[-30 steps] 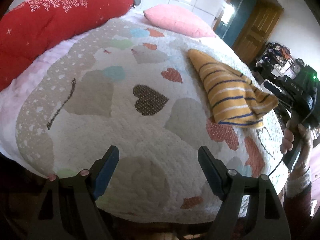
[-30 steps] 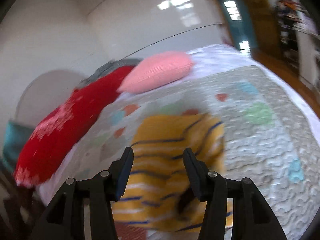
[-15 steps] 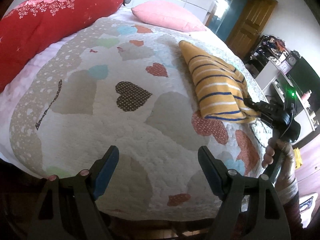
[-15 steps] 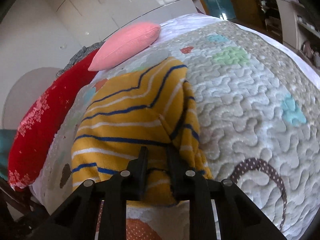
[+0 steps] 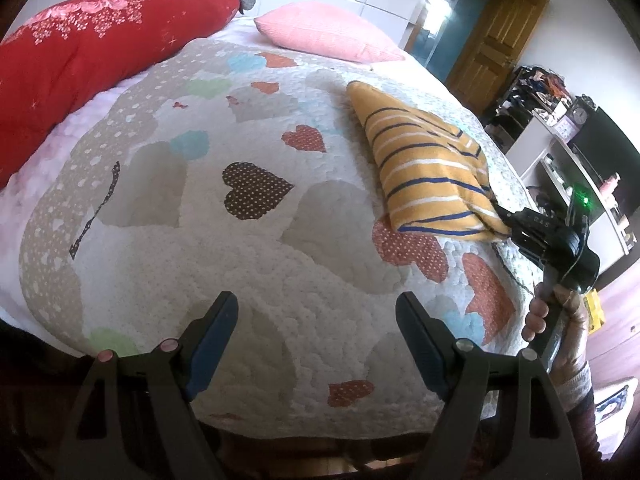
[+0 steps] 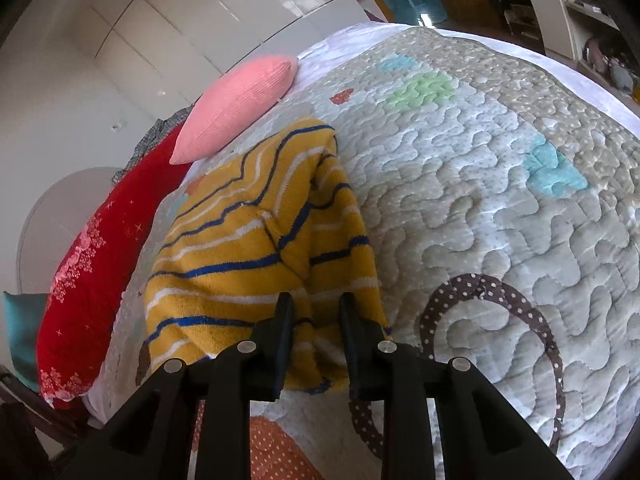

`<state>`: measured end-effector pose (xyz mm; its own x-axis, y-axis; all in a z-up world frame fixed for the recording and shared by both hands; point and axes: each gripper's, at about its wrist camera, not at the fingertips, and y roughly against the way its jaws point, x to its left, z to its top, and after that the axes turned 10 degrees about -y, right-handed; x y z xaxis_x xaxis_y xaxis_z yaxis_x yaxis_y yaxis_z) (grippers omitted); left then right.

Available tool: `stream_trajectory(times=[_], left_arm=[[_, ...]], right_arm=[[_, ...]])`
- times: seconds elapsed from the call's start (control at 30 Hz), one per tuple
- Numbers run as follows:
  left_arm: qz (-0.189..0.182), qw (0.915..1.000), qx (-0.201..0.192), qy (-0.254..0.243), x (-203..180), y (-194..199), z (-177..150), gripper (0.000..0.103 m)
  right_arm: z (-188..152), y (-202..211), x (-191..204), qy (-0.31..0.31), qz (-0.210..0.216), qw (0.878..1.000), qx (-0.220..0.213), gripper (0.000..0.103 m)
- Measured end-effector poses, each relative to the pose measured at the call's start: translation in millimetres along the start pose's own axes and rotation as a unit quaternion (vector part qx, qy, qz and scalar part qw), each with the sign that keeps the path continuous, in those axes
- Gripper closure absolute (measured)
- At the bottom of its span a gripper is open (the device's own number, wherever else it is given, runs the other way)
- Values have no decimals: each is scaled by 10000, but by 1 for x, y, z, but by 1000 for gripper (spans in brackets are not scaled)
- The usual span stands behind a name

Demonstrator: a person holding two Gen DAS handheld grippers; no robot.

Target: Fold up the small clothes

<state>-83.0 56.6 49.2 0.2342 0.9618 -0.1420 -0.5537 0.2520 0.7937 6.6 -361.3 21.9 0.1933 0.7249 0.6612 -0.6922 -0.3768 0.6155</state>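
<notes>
A small yellow knit garment with blue and white stripes (image 5: 424, 172) lies bunched on the heart-patterned quilt (image 5: 256, 264), on its right side. My right gripper (image 6: 316, 308) is shut on the garment's near corner (image 6: 256, 256); in the left wrist view it (image 5: 506, 226) pinches that corner at the quilt's right edge. My left gripper (image 5: 316, 320) is open and empty, over the near edge of the quilt, well left of the garment.
A red blanket (image 5: 80, 56) lies along the bed's left side and a pink pillow (image 5: 328, 36) at the far end. Shelves and a dark screen (image 5: 580, 136) stand right of the bed, with a wooden door (image 5: 488, 48) behind.
My right gripper came down onto the garment's near corner and closed on it. The garment's near end is now pulled toward the bed's right edge. My left gripper stayed open.
</notes>
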Motion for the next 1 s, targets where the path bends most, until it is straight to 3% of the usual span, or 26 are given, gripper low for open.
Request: stream_trajectory(times=[0.13,0.6,1.0], left_arm=[[7,10000,5,-60,-4,-1,0,23],[-55,9998,158,-78,-8,-17,4,23],[-78,9999,137,-35,-3,-28,16,23]], right_arm=[[-4,5,-1,4,4,10000,-37,77],[-20,17,20,642,-241,9974,-219,57],[-23,30,28,780,-83,9965,-278,43]])
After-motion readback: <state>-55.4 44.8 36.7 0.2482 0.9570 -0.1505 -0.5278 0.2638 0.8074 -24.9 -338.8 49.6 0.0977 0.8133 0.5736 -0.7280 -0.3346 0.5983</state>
